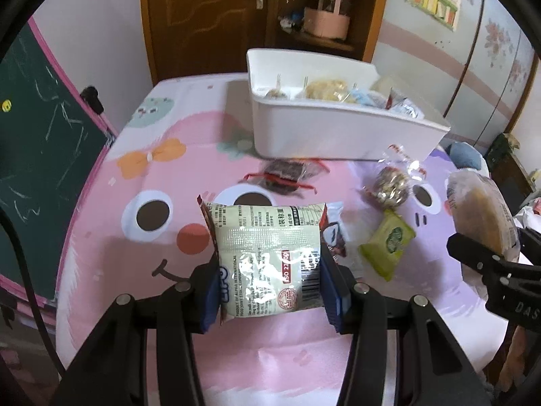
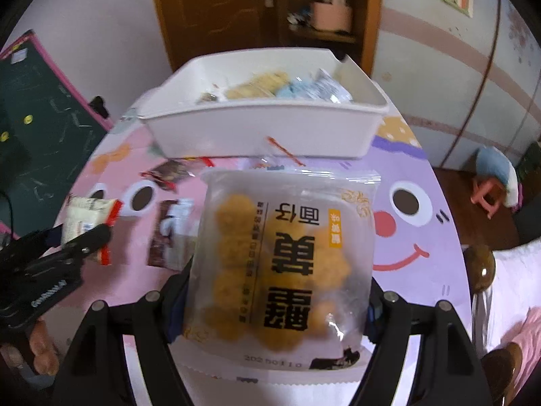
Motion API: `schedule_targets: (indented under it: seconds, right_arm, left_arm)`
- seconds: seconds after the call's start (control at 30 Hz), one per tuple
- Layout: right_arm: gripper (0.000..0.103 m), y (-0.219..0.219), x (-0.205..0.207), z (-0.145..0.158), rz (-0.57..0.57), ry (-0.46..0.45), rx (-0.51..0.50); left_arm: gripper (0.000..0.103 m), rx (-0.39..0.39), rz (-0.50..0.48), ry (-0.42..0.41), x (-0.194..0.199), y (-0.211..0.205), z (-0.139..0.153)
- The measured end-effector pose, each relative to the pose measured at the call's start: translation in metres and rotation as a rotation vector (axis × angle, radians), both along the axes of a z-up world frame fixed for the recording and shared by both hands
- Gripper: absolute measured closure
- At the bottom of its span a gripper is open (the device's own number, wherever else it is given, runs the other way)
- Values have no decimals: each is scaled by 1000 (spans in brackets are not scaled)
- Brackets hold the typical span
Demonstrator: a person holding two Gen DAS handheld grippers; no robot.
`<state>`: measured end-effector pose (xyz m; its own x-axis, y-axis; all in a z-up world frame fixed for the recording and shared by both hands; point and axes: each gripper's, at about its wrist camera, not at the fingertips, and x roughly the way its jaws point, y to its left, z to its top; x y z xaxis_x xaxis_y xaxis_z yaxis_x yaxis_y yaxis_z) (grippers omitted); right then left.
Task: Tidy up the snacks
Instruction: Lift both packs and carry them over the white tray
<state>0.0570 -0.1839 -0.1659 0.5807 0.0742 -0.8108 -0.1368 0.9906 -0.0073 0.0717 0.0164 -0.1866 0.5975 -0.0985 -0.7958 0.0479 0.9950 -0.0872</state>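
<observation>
two packets are up off the surface at once, one in each gripper. the left gripper [image 1: 268, 264] has its jaws clamped on the sides of a cream sachet [image 1: 267, 253], and the right gripper [image 2: 277, 291] has its jaws wide but pressed against a frosted bag of golden puffs [image 2: 284, 264], so both are gripping. ahead of both sets of jaws stands the white bin [image 1: 338, 135], already holding several snacks. to do this carry well, i judge each packet should clear the near wall of the bin before the jaws let go, one side at a time so the grippers do not crowd each other over it. beyond the left jaws lie a dark red-tied pack [image 1: 284, 176], a clear bag of nuts [image 1: 389, 186] and a green packet [image 1: 389, 247], not yet sorted. the surface [image 1: 135, 270] wears a pink and lilac cartoon-face cloth. farther off are a wooden door [image 1: 203, 17], a chalkboard [image 1: 40, 118] and a papered wall.
</observation>
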Motion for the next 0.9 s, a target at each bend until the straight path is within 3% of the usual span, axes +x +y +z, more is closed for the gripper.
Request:
schedule_targets:
  seconds: [0.47, 0.9]
  right_arm:
    - [26, 14, -3, 55, 69, -178, 34]
    - [26, -11, 51, 162, 15, -437, 86]
  left_arm:
    - [54, 11, -28, -172, 1, -13, 74]
    - [54, -5, -15, -315, 66, -37, 180]
